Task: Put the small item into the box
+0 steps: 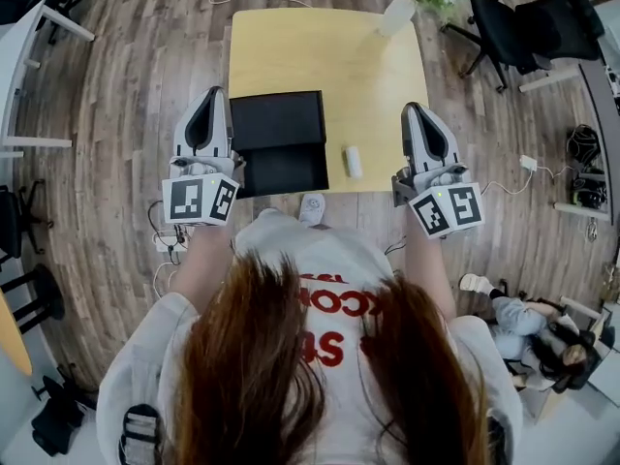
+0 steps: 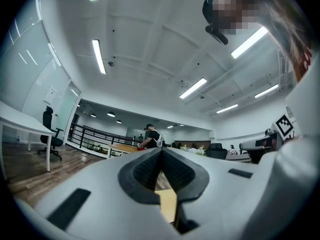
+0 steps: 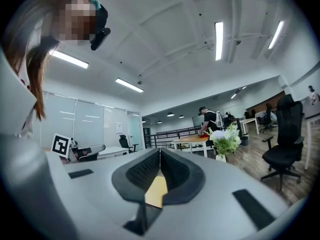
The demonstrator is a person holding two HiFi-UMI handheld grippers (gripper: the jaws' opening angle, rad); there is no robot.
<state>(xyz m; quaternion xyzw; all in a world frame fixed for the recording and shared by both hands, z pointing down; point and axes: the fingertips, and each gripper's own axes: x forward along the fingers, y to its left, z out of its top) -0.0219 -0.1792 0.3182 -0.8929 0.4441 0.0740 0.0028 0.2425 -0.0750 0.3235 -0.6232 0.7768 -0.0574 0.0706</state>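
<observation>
The left gripper (image 1: pixel 214 95) and right gripper (image 1: pixel 415 109) are hovering, jaws closed and empty, the item (image 1: pixel 354 161) lying end-on between the box (image 1: pixel 280 141) and the nearer right one.

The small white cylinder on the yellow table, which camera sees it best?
The head view: the small white cylinder lies unobstructed on the yellow table, just right of the black box. Both gripper views look across the room and show only a sliver of tabletop, not the cylinder.

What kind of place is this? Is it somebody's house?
Most likely an open office, not a house: there are black swivel chairs, white desks and long strip lights on the ceiling.
</observation>
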